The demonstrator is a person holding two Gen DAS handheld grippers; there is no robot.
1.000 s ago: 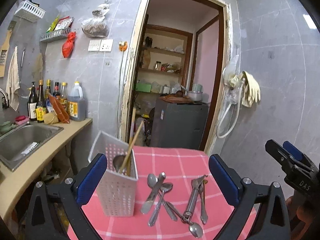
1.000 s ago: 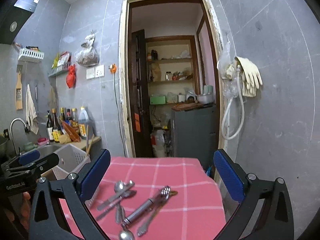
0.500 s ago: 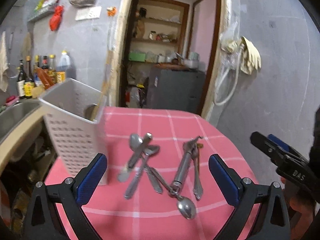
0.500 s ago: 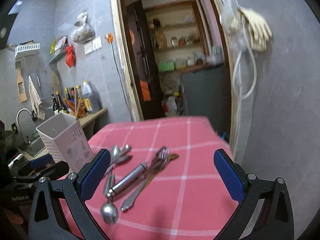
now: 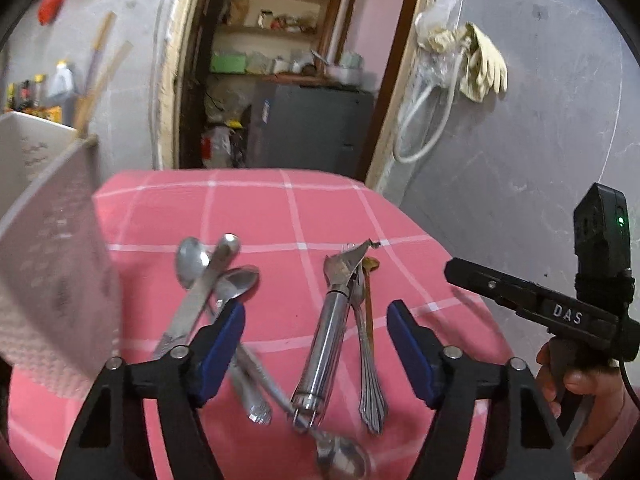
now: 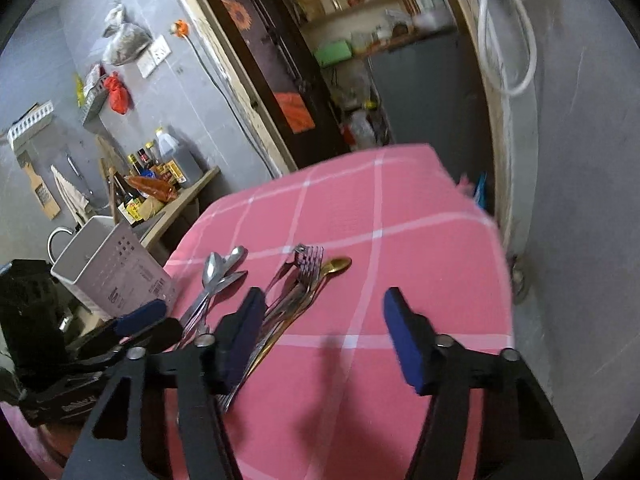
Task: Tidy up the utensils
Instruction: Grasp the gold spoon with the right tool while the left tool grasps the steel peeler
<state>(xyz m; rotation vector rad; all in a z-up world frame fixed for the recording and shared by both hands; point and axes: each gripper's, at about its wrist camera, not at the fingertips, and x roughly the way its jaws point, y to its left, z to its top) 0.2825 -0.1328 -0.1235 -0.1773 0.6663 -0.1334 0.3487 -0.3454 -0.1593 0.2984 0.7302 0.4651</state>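
Loose utensils lie on the pink checked tablecloth [image 5: 280,208]: spoons and a knife [image 5: 204,280] at left, a steel peeler [image 5: 328,332], a fork [image 5: 366,372] and a gold spoon [image 6: 336,266] at right. A white perforated utensil holder [image 5: 48,264] with chopsticks stands at the table's left. My left gripper [image 5: 316,348] is open, hovering low over the peeler and fork. My right gripper [image 6: 324,340] is open and empty above the cloth, right of the utensils [image 6: 280,300]. The holder also shows in the right wrist view [image 6: 116,268].
The table's right edge drops off near a grey wall [image 5: 520,140]. An open doorway [image 5: 280,80] with a grey cabinet is behind the table. A counter with bottles [image 6: 160,176] and a sink lies to the left.
Both grippers dropped toward the table and tilted down. The left one came close over the peeler and fork; its jaws narrowed somewhat. The right one moved in beside the utensils.
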